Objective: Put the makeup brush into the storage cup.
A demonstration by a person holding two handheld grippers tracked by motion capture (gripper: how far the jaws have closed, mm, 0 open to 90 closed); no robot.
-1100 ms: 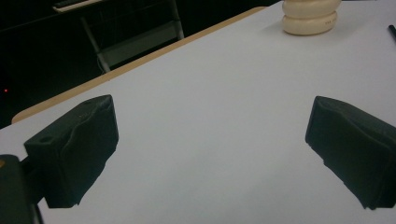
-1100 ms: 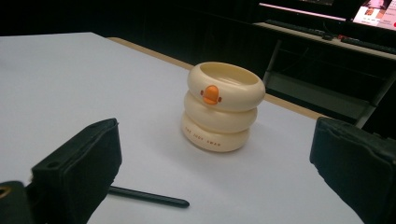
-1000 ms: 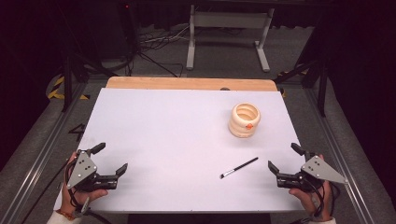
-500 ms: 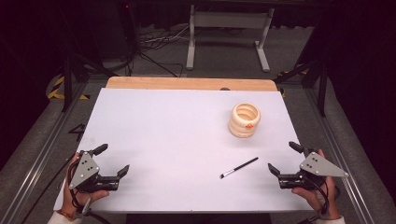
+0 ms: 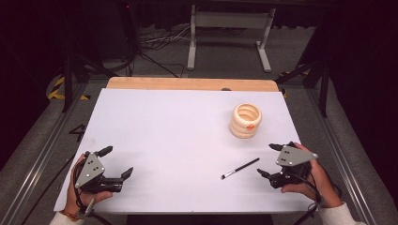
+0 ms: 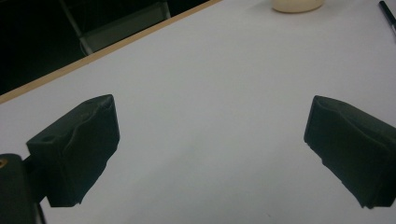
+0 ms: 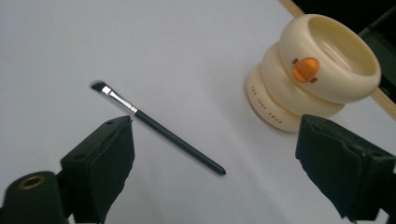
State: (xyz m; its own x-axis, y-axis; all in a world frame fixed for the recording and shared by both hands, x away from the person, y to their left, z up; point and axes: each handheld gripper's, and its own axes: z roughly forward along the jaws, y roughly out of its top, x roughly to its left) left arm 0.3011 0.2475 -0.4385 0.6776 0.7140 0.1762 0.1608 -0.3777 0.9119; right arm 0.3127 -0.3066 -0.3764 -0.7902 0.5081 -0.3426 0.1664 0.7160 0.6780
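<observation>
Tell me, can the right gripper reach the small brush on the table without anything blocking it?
Probably yes. The brush lies flat on bare table just beside the right gripper, whose jaws stand open with nothing between them. The cream holder stands farther back, out of the way.

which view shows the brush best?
Right gripper view: the brush lies whole and close, bristles, ferrule and black handle clear. The high view shows it whole but small. The left gripper view catches just one end at the top right edge.
</observation>
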